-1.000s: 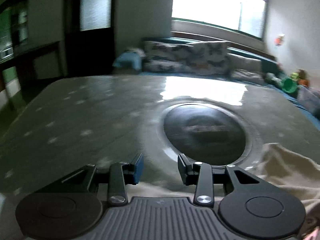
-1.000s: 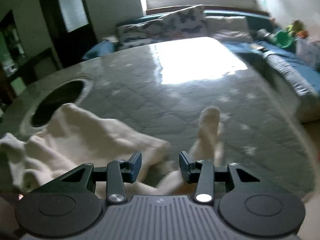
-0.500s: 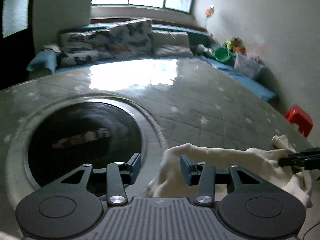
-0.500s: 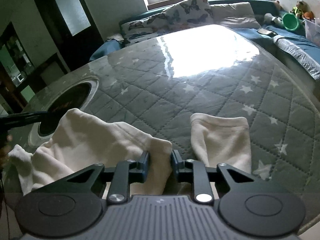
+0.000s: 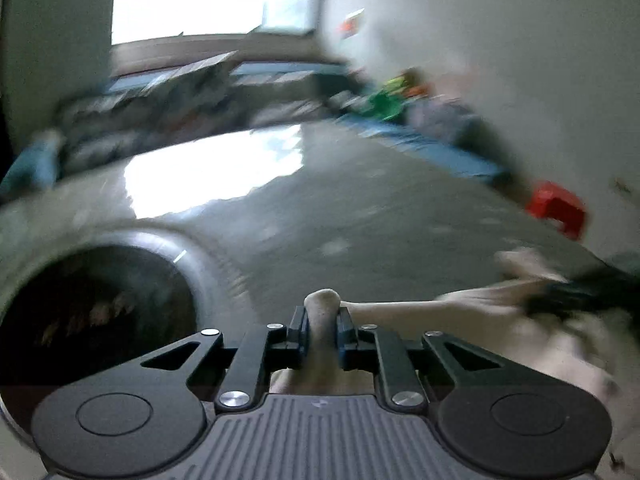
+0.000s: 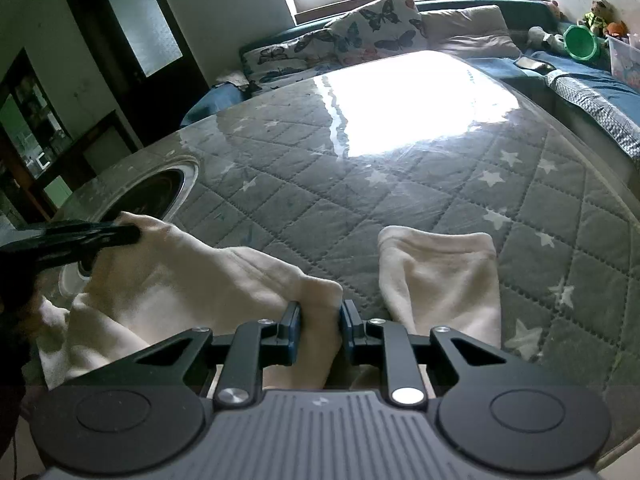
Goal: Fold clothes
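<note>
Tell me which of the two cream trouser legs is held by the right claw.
The left leg: the right claw is shut on its end. The other leg lies flat and free on the quilted table cover.

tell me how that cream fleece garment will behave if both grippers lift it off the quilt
The cream fleece garment will probably hang floppy: it already sags in soft folds between the left gripper and right gripper. Its free cuffed part, lying flat on the grey star-quilted cover, would likely dangle. It looks thick and matte, so probably not slippery.
</note>
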Available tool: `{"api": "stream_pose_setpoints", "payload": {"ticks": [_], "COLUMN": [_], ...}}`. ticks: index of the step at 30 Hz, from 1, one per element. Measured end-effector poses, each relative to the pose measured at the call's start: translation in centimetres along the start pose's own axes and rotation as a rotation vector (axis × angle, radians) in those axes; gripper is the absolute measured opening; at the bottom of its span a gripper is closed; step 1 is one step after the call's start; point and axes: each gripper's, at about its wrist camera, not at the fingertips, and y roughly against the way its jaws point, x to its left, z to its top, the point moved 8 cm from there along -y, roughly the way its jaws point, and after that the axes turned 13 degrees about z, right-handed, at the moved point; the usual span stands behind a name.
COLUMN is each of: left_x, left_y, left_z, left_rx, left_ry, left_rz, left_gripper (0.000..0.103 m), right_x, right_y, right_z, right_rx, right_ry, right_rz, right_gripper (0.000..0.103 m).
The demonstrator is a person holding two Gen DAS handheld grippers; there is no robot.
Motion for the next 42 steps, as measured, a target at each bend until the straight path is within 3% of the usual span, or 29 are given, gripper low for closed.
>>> {"api": "stream_pose_setpoints", "payload": {"ticks": [3,6,8,13,22,25,31,33,35,37,42], "left_x": [-3.7,-5.7,-5.9,-3.9,-2.6,-3.0,-2.2,-2.2,-2.4,-1.9,0.0], "left_y": [3.7,5.3,5.6,5.7,3.9,3.0,1.9,1.8,1.9,2.1,3.0], "left_z": [-0.9,-2.6,-3.2,-2.9,-3.2,-3.5,-3.9,-4.0,-4.0,-3.4,-1.4], "left_rx": [-0.096,-0.088,-0.077,-0.061,0.077,0.130,0.210,0.223,0.213,0.180,0.073], "left_ry": [-0.192,-0.288,-0.286,-0.194,-0.062,-0.046,0.027,0.036,0.025,0.006,-0.051], "left_rz": [-0.110,-0.182,-0.206,-0.184,-0.153,-0.170,-0.132,-0.147,-0.134,-0.098,0.021], "left_gripper": [0.019,0.029,0.035,0.051,0.053,0.051,0.051,0.036,0.015,0.009,0.007], "right_x": [0.1,0.2,0.3,0.3,0.3,0.3,0.3,0.4,0.4,0.5,1.1], "right_y": [-0.1,-0.2,-0.2,-0.2,-0.2,-0.3,-0.2,-0.3,-0.2,-0.2,0.1], "right_z": [-0.1,0.0,0.0,0.0,-0.1,-0.1,-0.2,-0.2,-0.2,-0.2,0.2], "right_rx": [0.002,0.003,0.004,0.001,-0.004,-0.003,-0.008,-0.007,-0.008,-0.014,-0.025], "right_ry": [0.012,0.017,0.018,0.013,0.009,0.010,0.011,0.016,0.019,0.026,0.065], "right_rz": [-0.006,-0.008,-0.008,-0.004,-0.003,-0.003,-0.001,-0.001,-0.003,-0.008,-0.008], "right_gripper": [0.020,0.020,0.020,0.020,0.020,0.020,0.020,0.020,0.019,0.015,0.011]}}
